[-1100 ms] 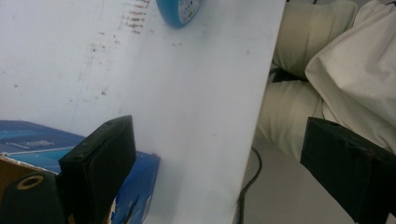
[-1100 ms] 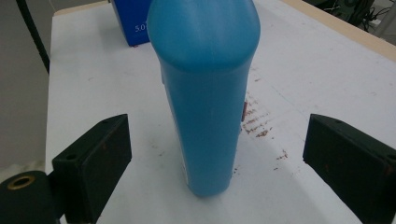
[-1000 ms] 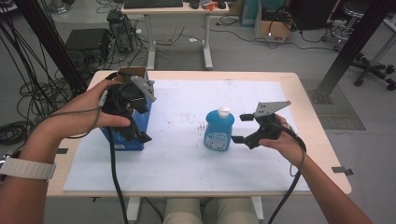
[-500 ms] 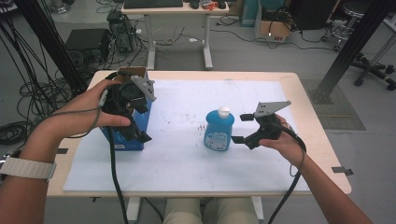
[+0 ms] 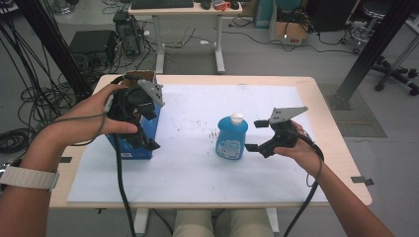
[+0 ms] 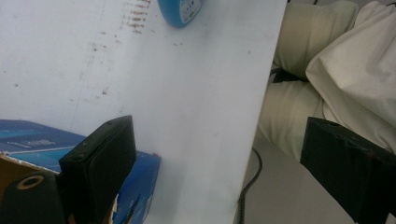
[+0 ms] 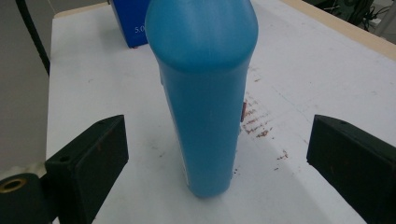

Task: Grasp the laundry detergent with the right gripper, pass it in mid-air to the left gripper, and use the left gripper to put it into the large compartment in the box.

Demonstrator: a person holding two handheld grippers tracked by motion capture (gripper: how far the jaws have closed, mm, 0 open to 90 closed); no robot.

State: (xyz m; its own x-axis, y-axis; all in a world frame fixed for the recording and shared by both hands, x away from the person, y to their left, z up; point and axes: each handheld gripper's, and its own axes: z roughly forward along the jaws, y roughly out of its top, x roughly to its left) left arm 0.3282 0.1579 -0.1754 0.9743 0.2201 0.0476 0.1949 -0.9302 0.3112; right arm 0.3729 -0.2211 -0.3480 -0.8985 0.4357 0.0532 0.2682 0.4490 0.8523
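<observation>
A blue box [image 5: 129, 144] with an open cardboard top stands at the table's left. My left gripper [image 5: 146, 127] hangs open right above it, pointing down and toward the person. In the left gripper view one jaw of the left gripper [image 6: 224, 168] overlaps the box [image 6: 140, 186] and the other hangs over the table edge. A blue bottle [image 5: 231, 138] with a white cap stands upright near the middle. My right gripper [image 5: 254, 135] is open just right of it. In the right gripper view the bottle [image 7: 205, 93] stands between the wide-apart jaws of the right gripper [image 7: 217, 163], untouched.
A white sheet [image 5: 192, 163] with small brown specks covers the wooden table [image 5: 326, 113]. The person's legs [image 6: 327, 70] lie past the near edge. Cables trail from both grippers. A desk [image 5: 188, 10] and a crate stand on the floor behind.
</observation>
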